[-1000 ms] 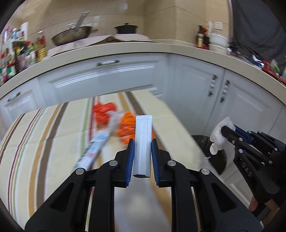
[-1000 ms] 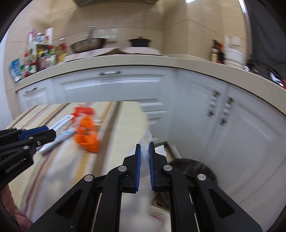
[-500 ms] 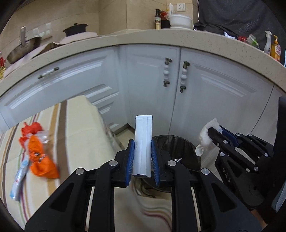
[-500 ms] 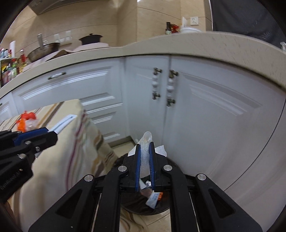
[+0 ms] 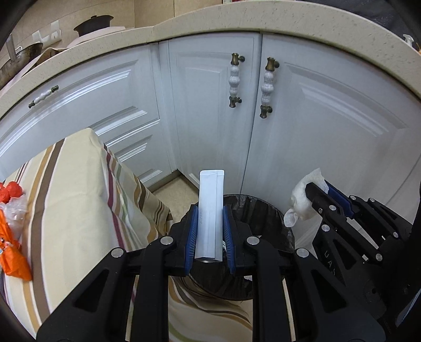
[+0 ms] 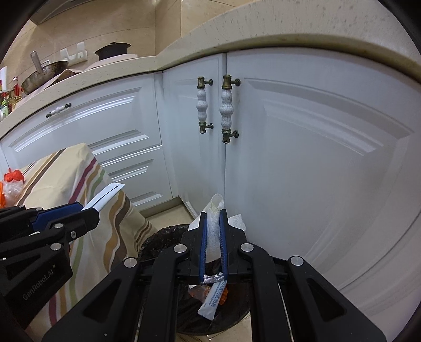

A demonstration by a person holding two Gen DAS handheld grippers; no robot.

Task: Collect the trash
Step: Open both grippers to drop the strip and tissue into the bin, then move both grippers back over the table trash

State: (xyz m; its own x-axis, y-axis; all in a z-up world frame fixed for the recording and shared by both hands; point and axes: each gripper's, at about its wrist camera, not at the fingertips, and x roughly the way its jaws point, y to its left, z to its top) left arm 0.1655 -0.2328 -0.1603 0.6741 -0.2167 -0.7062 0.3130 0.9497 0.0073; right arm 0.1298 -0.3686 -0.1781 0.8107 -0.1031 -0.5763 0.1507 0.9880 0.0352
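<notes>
My left gripper is shut on a long white packet that stands up between its blue pads, above the near rim of a black-lined trash bin. My right gripper is shut on a crumpled white tissue and hangs over the same bin. Inside the bin lie a white sachet and orange scraps. The left wrist view shows the right gripper with its tissue at the right. In the right wrist view the left gripper holds the packet at the left.
A table with a striped cloth stands left of the bin, carrying orange wrappers and clear plastic. White cabinet doors with ceramic handles rise close behind the bin under a speckled counter. Beige floor tiles show between table and cabinets.
Both grippers swung right from over the table to above the bin and dropped lower, each keeping its grip. The cabinets are closer and the orange wrappers slid to the left edge.
</notes>
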